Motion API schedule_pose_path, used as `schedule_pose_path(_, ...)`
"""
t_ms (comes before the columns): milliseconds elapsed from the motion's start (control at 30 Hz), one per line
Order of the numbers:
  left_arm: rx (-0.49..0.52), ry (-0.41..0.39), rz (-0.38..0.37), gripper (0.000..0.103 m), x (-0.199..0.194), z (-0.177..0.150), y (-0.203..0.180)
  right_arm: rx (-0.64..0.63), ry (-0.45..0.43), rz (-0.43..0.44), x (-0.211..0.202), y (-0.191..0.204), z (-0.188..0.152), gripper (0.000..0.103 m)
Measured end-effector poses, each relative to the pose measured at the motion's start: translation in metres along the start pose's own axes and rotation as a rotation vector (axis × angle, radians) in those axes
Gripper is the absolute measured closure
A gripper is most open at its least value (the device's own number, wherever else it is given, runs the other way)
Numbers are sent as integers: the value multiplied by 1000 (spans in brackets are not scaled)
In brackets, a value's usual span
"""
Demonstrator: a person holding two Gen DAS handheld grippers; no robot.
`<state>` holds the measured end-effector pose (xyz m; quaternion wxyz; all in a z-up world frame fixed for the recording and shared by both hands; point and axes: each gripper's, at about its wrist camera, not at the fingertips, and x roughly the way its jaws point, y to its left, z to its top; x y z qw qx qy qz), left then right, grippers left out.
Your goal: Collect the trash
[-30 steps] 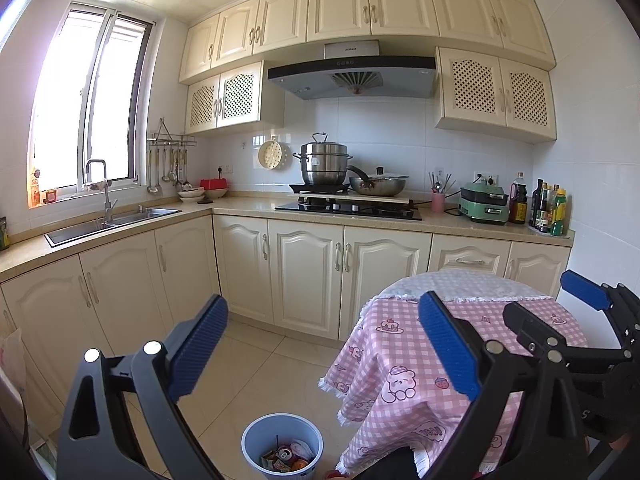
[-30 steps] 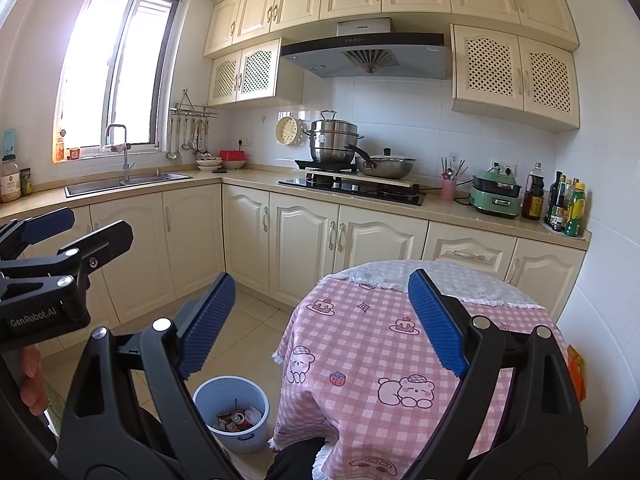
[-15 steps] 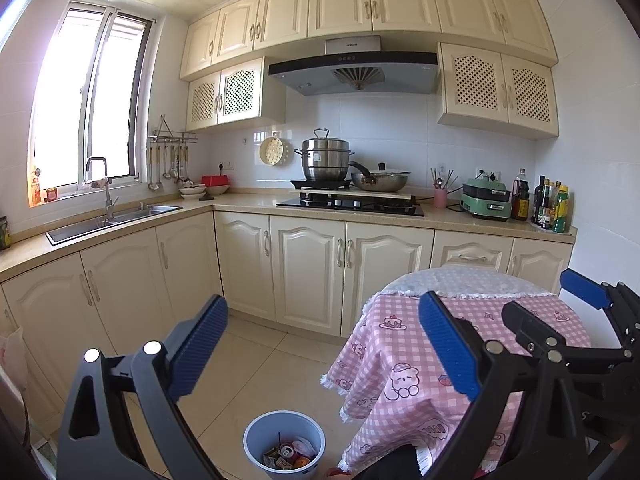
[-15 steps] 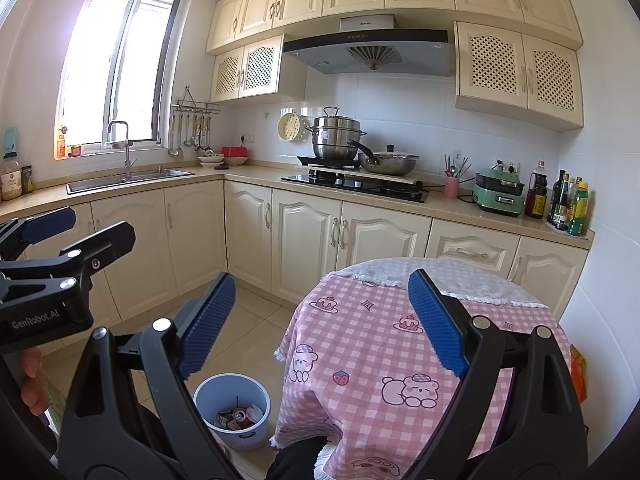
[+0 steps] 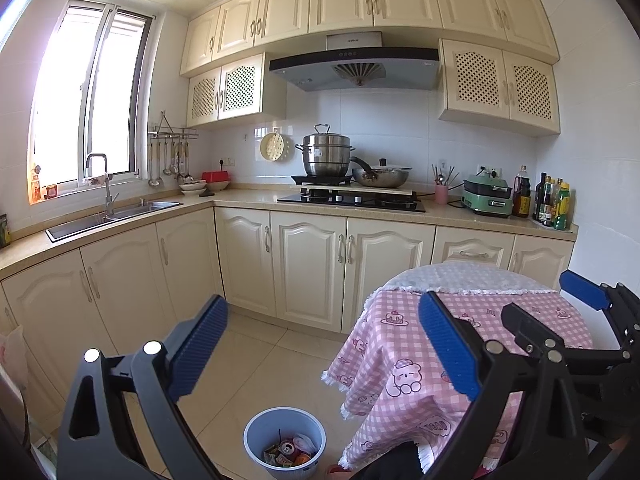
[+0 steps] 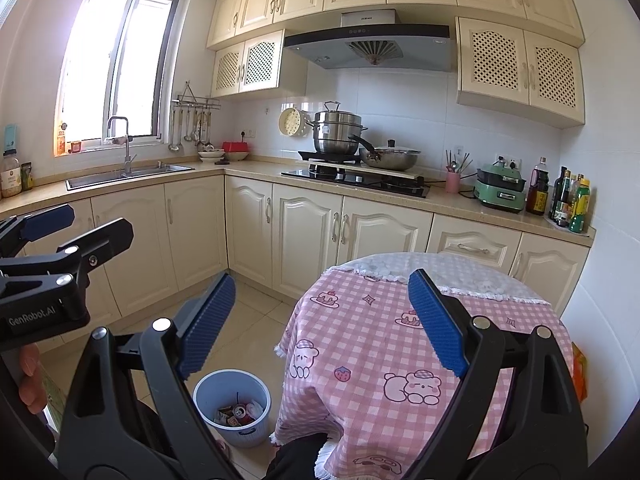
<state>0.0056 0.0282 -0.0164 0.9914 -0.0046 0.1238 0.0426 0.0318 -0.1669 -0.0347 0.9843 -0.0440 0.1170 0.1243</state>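
A light blue trash bin (image 5: 285, 440) stands on the floor left of the round table (image 5: 472, 320); it holds cans and wrappers (image 5: 290, 454). The bin also shows in the right wrist view (image 6: 232, 404). My left gripper (image 5: 322, 348) is open and empty, held high above the floor and bin. My right gripper (image 6: 320, 320) is open and empty, above the table's pink checked cloth (image 6: 360, 344). The left gripper shows at the left edge of the right wrist view (image 6: 68, 236), and the right gripper at the right edge of the left wrist view (image 5: 560, 300).
Cream cabinets run along the left and back walls, with a sink (image 5: 108, 216), a stove with a steel pot (image 5: 326, 156) and pan (image 5: 380, 176), a green cooker (image 5: 486, 196) and bottles (image 5: 552, 204). Tiled floor lies between the cabinets and the table.
Both views have drifted slightly upward and back; the scene sits a little lower in frame. Both grippers stay open and empty.
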Motion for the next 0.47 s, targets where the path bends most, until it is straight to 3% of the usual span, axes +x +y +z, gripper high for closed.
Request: schedule_pose_path(467, 12, 65, 5, 9, 25, -11, 0, 11, 45, -4, 18, -11, -11, 16)
